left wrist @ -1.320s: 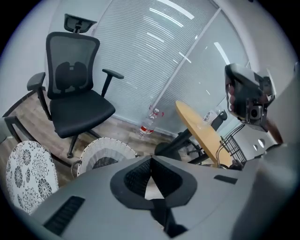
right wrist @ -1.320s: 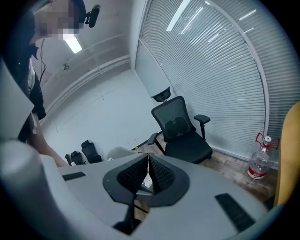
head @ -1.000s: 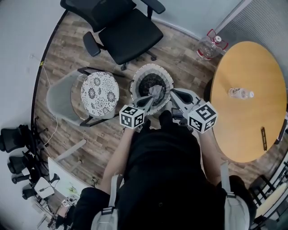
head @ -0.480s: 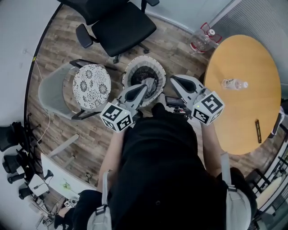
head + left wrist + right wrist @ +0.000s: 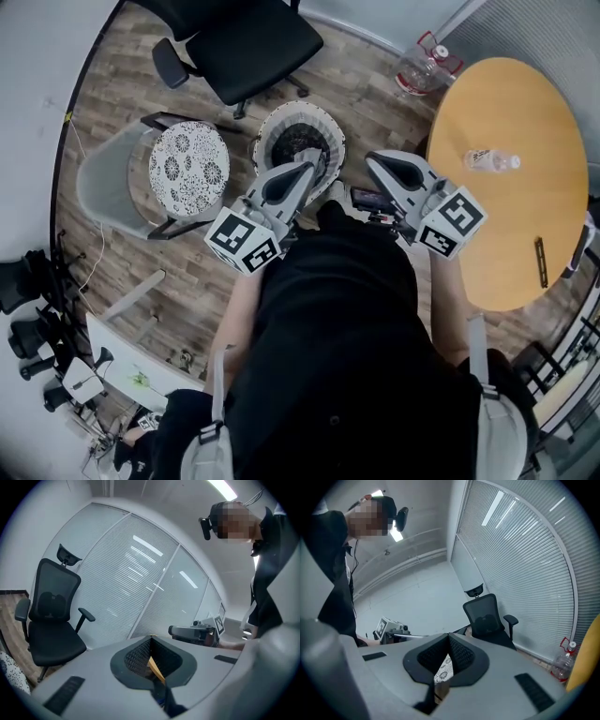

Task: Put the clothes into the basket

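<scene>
From the head view, dark clothes (image 5: 296, 146) lay in the basket (image 5: 330, 131) on the floor, the left gripper (image 5: 310, 170) over its near rim and the right gripper (image 5: 374, 158) just beside it. The left gripper view showed its jaws pressed together, empty. The right gripper view showed the same of its own jaws.

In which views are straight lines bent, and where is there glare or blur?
Head view: sharp and evenly lit; the floor edge looks curved by the wide lens. Left gripper view: the blinds bow strongly, lamp reflections streak across them, the left gripper up close is soft, corners are black. Right gripper view: blinds bow too, a ceiling lamp flares white, corners are dark.
</scene>
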A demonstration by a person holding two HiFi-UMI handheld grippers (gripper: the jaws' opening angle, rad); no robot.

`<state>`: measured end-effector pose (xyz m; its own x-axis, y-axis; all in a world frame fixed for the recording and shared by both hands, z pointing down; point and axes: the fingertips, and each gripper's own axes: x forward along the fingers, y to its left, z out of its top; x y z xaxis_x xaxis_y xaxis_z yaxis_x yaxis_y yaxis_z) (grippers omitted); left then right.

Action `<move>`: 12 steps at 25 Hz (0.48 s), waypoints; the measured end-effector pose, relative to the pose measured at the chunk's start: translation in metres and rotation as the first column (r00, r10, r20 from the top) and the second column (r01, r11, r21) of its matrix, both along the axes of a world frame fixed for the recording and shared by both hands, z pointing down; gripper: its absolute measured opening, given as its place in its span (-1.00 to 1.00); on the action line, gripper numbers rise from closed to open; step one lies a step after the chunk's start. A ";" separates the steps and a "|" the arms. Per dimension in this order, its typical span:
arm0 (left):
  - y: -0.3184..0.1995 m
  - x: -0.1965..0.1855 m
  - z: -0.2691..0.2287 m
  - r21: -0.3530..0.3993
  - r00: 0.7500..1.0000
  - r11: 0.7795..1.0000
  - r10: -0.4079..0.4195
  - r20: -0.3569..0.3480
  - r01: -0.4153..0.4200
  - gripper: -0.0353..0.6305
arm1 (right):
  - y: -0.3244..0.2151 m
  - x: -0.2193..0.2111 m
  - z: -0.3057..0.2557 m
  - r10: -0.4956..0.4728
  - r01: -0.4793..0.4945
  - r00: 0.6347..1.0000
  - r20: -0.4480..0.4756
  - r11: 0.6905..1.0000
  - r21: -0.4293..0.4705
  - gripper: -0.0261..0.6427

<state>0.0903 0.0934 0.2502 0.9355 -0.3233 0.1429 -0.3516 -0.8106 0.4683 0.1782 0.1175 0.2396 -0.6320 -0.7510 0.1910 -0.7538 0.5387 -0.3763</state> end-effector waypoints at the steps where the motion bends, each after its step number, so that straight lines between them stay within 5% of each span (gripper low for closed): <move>1: 0.001 0.000 0.000 0.002 1.000 1.000 0.002 0.002 -0.002 -0.86 | 0.001 0.000 -0.001 0.002 -0.002 1.000 -0.005 1.000 0.004 -0.87; 12: 0.010 0.000 0.004 0.021 1.000 1.000 -0.007 0.030 0.006 -0.86 | 0.003 0.002 -0.004 0.028 -0.028 1.000 -0.002 1.000 0.012 -0.87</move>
